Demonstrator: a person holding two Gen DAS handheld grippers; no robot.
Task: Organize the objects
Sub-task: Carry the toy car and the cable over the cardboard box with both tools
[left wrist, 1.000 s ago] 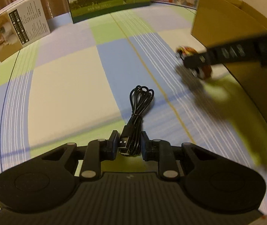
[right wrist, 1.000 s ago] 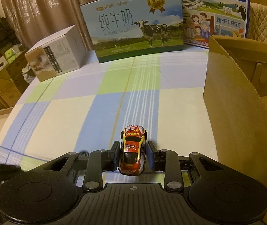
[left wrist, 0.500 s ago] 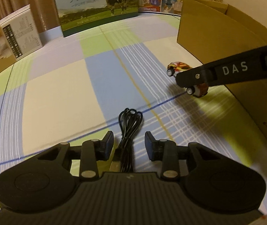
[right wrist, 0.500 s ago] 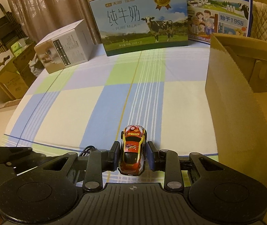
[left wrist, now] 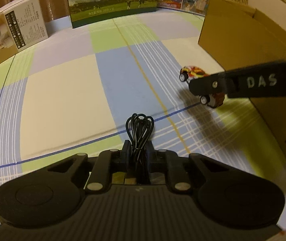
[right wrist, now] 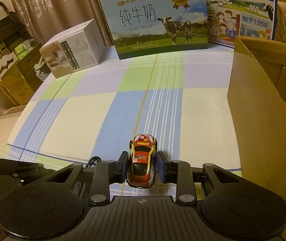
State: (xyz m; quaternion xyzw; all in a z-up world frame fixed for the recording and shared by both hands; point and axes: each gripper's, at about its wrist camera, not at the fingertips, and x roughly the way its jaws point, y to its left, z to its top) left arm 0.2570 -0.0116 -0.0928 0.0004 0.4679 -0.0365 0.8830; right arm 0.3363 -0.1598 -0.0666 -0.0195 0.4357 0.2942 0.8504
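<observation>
One cable, one toy car, two claws

The middle of the checked cloth lies bare from the near edge back to the far row, so a hand could pass freely there and out to the left. The tall cardboard box walls off the right side, its near wall standing just beside the toy car and open only from above. At the far edge the white carton, the milk carton and the blue milk box close the way.
</observation>
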